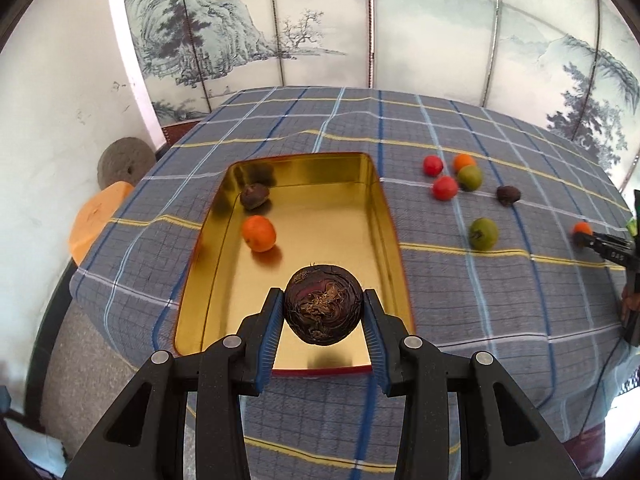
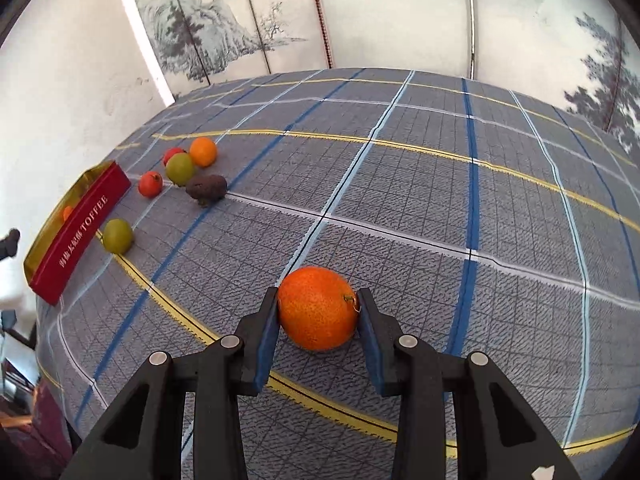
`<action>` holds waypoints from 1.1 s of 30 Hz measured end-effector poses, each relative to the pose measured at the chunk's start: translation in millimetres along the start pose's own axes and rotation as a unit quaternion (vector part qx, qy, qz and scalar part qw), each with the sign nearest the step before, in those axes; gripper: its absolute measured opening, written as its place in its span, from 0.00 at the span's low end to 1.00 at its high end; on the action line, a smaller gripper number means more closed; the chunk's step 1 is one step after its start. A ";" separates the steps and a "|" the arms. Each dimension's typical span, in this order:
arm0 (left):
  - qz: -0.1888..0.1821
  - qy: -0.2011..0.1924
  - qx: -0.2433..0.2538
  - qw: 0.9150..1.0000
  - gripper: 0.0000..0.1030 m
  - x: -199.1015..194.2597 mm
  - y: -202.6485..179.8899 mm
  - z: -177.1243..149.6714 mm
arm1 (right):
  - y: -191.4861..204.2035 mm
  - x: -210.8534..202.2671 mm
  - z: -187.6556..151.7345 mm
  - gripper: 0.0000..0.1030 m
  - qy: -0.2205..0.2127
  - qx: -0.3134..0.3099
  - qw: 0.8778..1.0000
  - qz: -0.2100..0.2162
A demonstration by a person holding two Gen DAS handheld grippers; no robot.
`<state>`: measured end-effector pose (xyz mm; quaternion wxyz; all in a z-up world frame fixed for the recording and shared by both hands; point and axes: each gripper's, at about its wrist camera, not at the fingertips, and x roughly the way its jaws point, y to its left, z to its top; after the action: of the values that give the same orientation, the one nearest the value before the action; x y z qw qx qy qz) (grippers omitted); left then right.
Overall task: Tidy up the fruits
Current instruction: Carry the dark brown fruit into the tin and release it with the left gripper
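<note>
Gold-lined tin (image 1: pixel 382 216), red outside, on checked cloth (image 1: pixel 500 280); inside lie dark fruit (image 1: pixel 254 196) and orange (image 1: pixel 259 233). Left gripper (image 1: pixel 323 310) clamped on dark round fruit (image 1: pixel 324 305), held above tin's near end. Right of tin, loose on cloth: two red fruits (image 1: pixel 445 188), small orange (image 1: pixel 464 161), two green fruits (image 1: pixel 483 233), dark one (image 1: pixel 508 195). Right gripper (image 2: pixel 319 314) clamped on large orange (image 2: pixel 318 307), low over cloth, well apart from tin.
</note>
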<state>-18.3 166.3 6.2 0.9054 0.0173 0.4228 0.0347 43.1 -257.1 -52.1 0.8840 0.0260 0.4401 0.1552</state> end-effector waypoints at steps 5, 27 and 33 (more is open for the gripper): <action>0.026 0.001 0.006 1.000 0.39 14.1 6.8 -4.4 | 2.2 -1.3 -0.9 0.34 -0.002 -0.002 1.000 -0.007; 0.082 0.024 0.005 0.996 0.39 66.5 45.8 -9.7 | 6.6 0.7 -0.2 0.35 0.001 -0.004 1.000 -0.007; 0.081 0.034 -0.008 0.996 0.39 77.9 54.9 -8.4 | 5.8 0.5 -0.1 0.35 0.001 -0.004 1.000 -0.007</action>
<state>22.4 227.0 -55.4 0.8850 0.0427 0.4500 0.1118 41.9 -251.5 -51.5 0.8846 0.0196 0.4409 0.1509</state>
